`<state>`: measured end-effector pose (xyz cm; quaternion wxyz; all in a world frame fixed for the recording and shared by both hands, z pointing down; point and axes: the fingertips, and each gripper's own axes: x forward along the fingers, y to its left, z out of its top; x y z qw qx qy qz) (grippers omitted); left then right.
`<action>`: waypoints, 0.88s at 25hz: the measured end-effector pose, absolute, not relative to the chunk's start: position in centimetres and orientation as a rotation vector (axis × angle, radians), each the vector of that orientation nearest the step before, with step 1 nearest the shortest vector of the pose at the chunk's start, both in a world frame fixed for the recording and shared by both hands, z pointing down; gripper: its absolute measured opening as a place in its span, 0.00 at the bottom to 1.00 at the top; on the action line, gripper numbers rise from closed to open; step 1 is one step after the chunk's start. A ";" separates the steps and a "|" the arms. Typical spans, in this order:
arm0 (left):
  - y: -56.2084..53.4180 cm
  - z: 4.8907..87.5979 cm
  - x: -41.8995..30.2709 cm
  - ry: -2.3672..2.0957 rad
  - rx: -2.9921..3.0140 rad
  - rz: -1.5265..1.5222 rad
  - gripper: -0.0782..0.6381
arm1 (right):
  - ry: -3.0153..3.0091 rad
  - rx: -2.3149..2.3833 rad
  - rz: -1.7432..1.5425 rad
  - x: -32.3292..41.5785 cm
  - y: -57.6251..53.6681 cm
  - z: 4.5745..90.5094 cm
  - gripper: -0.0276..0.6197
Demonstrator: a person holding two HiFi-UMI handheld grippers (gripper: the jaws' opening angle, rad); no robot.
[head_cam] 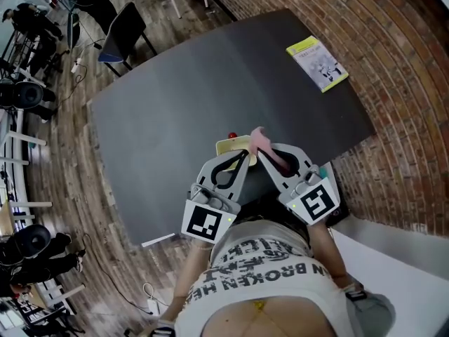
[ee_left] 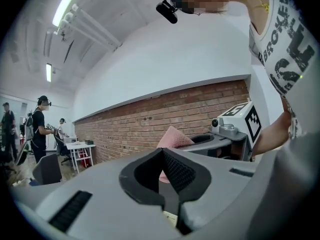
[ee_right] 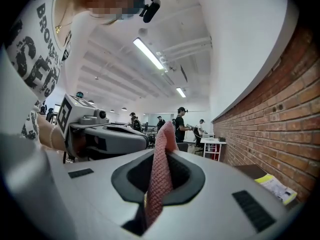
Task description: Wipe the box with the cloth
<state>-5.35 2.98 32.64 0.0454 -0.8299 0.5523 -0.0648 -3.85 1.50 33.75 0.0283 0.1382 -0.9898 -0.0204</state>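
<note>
The pale yellow flat box [head_cam: 230, 146] lies on the dark grey worktop [head_cam: 182, 97] just beyond and below the fingertips of both grippers. Only a strip of it shows in the head view; the rest is hidden under the grippers. The pink waffle-weave cloth [ee_right: 161, 174] has not met it yet, and both grippers appear to be held above it.

The step in hand looks like bringing the cloth down onto the box. To do it well, the right gripper [head_cam: 265, 154] should tilt its tips down so that the free fold of cloth past the fingertips meets the box top, not the hard tips. The strokes should be light and even, since a box this slim would probably slide. The left gripper [head_cam: 244, 154] could rest against the box's near edge to steady it.

The right fingers are clamped on the cloth. A fold stands up past the tips and the rest trails back between them. The left fingers are closed on each other with nothing between them; the pink seen beyond their tips is the cloth in the right gripper, just beside them.

Well beyond the fingertips, a yellow-green booklet [head_cam: 317, 63] lies near the worktop's far corner.
</note>
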 end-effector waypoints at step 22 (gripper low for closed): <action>3.5 33.7 -5.7 1.688 -2.578 -0.217 0.12 | -3.030 0.443 -0.083 -4.2 1.3 33.9 0.07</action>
